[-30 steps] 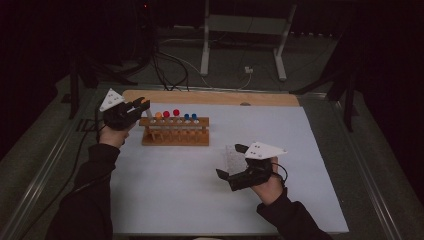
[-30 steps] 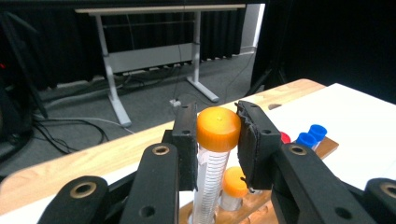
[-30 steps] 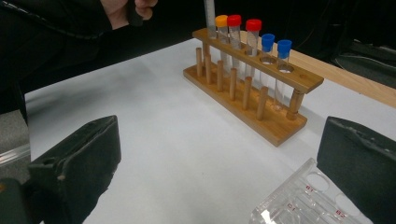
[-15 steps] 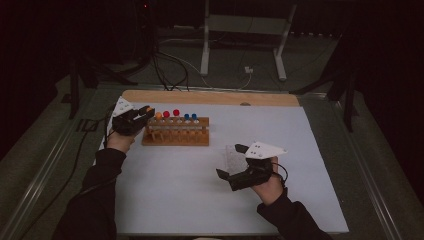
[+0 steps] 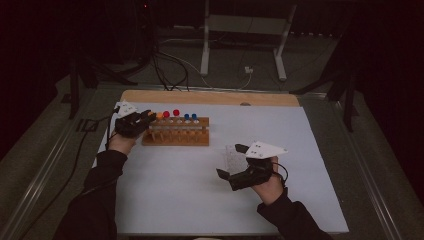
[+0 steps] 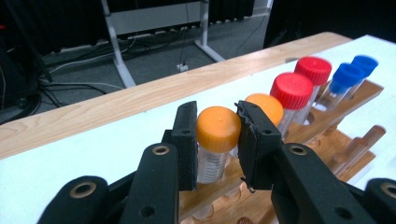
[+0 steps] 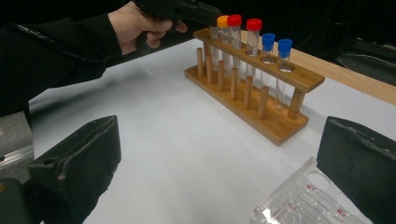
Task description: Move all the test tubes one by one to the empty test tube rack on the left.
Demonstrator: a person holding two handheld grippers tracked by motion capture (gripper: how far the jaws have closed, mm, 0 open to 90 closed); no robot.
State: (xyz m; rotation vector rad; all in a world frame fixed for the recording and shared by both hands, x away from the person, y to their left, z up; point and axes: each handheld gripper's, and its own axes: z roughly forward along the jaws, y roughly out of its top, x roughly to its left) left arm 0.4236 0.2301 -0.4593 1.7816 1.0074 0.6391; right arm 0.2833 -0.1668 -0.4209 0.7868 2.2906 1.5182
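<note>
Left gripper [image 6: 215,135] is clamped on the orange-capped tube [image 6: 217,133] at the left end of the wooden rack [image 5: 175,137]; both black pads press against the sides of its cap, and the tube stands upright in the rack's end hole. Just beyond it along the rack stand a second orange-capped tube [image 6: 266,107], then two red-capped tubes [image 6: 292,91] and two blue-capped tubes [image 6: 348,77], all upright in their holes. From the high view the left gripper [image 5: 137,122] sits at the rack's left end, with the person's left hand [image 5: 122,142] behind it.

Right gripper [image 5: 235,162] is well apart from the rack, in front of it and toward its right end, its jaws spread wide with nothing pressed between them. A clear plastic tray [image 7: 308,200] lies flat on the white table cover [image 5: 190,200] just below that gripper's jaws, between the gripper and the rack.
</note>
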